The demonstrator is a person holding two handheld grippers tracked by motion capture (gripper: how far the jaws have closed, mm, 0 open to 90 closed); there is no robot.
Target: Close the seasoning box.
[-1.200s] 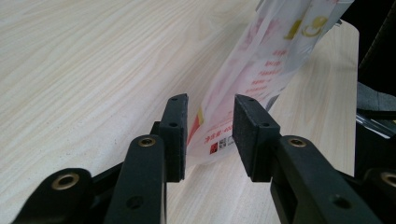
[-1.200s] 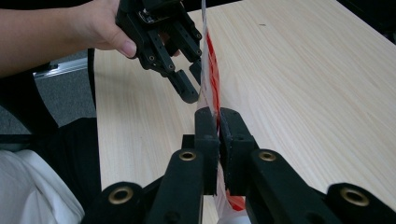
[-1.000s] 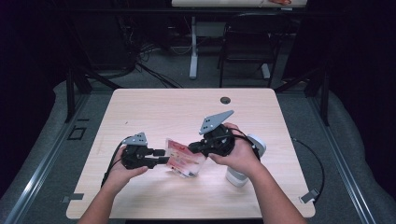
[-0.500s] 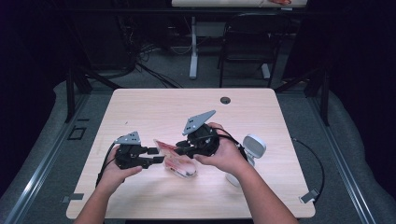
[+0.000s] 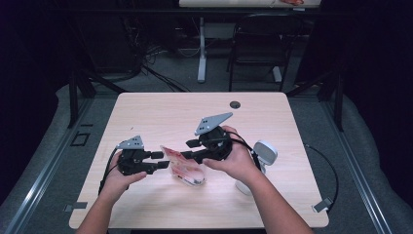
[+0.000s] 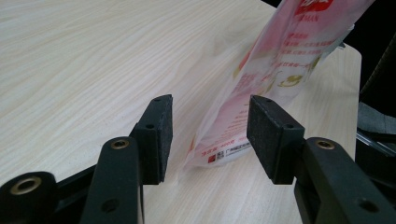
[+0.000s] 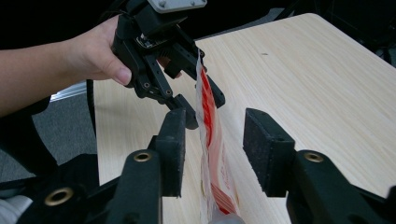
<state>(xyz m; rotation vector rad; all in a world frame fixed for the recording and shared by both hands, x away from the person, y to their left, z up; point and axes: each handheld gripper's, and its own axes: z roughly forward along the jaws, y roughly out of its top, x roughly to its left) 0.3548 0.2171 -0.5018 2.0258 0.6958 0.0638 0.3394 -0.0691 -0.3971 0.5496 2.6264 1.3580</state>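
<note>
While both sets of jaws stand apart around the bag point(image 5: 182, 167), the release is judged to be the step in hand, and it would be done best by keeping each gripper level and drawing it straight back along its own line, so that no pad catches the thin film and drags the bag across the tabletop point(image 5: 160, 112). The pads should be held clear of the plastic on both sides before any withdrawal is begun; a sideways sweep could tip or crumple the bag, which seems light and limp.

The left gripper point(image 5: 159, 161) has just been opening and is seen wide, its pads point(image 6: 158, 135) apart from the bag, whose lower printed corner point(image 6: 233, 140) stands between them on the wood without being pressed. The right gripper point(image 5: 191, 149) has likewise just been opening; its jaws are wide, and the bag's red-and-white edge point(image 7: 211, 140) runs upright through the gap, nearer the left-hand pad in that view but, as far as can be told, not clamped.

The bag is found toward the near edge of the tabletop, about midway between its left and right edges, lying between the two grippers, which face each other across it. A white object point(image 5: 260, 158) is seen near the right edge, just beyond the right hand point(image 5: 238, 163), well apart from the bag.
</note>
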